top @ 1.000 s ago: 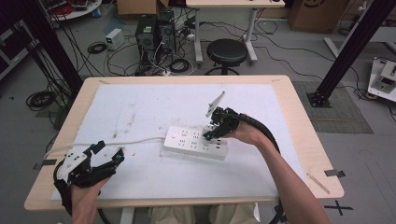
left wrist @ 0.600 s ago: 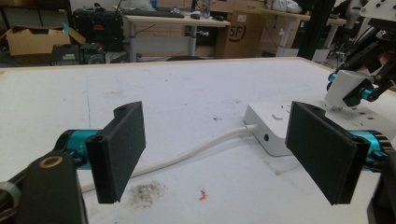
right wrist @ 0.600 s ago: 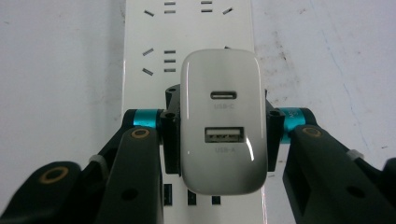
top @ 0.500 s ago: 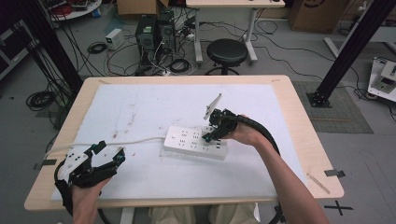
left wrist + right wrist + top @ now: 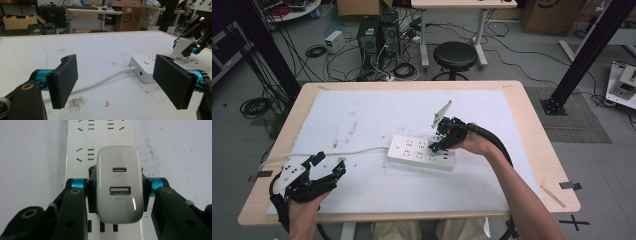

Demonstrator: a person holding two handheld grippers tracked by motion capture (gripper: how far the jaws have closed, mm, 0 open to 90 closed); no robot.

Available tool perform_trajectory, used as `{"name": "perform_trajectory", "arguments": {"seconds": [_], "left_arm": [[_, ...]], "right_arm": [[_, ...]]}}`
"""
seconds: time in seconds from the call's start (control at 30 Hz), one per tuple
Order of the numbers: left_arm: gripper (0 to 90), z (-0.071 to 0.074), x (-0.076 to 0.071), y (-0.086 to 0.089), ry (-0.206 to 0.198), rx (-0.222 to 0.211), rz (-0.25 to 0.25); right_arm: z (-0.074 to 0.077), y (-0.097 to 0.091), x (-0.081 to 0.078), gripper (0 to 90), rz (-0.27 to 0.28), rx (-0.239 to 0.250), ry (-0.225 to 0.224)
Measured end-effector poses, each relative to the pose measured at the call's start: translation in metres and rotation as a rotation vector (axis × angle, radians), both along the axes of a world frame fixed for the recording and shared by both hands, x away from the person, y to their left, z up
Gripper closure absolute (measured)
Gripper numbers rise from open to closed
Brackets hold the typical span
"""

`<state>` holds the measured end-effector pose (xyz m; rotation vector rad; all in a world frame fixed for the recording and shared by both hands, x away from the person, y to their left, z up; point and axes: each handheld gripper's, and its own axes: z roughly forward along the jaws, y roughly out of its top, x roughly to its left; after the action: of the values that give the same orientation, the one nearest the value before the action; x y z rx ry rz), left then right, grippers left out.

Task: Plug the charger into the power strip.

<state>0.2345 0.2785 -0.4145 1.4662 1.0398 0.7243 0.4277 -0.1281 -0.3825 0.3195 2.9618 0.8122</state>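
Observation:
A white power strip (image 5: 412, 150) lies on the white mat (image 5: 362, 115) at mid-table, its white cable (image 5: 337, 152) running off to the left. My right gripper (image 5: 435, 145) is shut on a white USB charger (image 5: 120, 187), pads pressing both its sides, and holds it down against the power strip (image 5: 100, 135) over a socket. Whether its prongs are in, I cannot tell. From the left gripper view the charger (image 5: 182, 46) stands slightly tilted on the power strip (image 5: 147, 65). My left gripper (image 5: 330, 164) rests near the front left corner, jaws wide open and empty (image 5: 115, 80).
The cable (image 5: 100, 81) crosses the mat between the left gripper's jaws, with a small red scrap (image 5: 107, 103) and a dust smudge close by. Beyond the table's far edge stand a black stool (image 5: 454, 55), computer towers and loose floor cables. A black post (image 5: 592, 50) rises at right.

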Motion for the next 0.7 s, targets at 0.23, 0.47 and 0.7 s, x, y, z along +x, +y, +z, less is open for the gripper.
{"name": "perform_trajectory", "arguments": {"seconds": [0.23,0.47,0.7], "left_arm": [[20.2,-0.0003,0.0018,-0.0007,0.002,-0.004,-0.002],[20.2,-0.0001,0.0035,-0.0047,0.005,0.005,-0.012],[20.3,0.0006,0.0026,-0.0064,0.004,0.003,-0.017]], "right_arm": [[-0.0016,-0.0027,0.0005,63.6,0.003,0.021,-0.002],[-0.0011,-0.0014,0.0005,63.6,0.0,0.013,-0.003],[-0.0048,-0.008,-0.0045,63.6,-0.002,0.061,-0.033]]}}
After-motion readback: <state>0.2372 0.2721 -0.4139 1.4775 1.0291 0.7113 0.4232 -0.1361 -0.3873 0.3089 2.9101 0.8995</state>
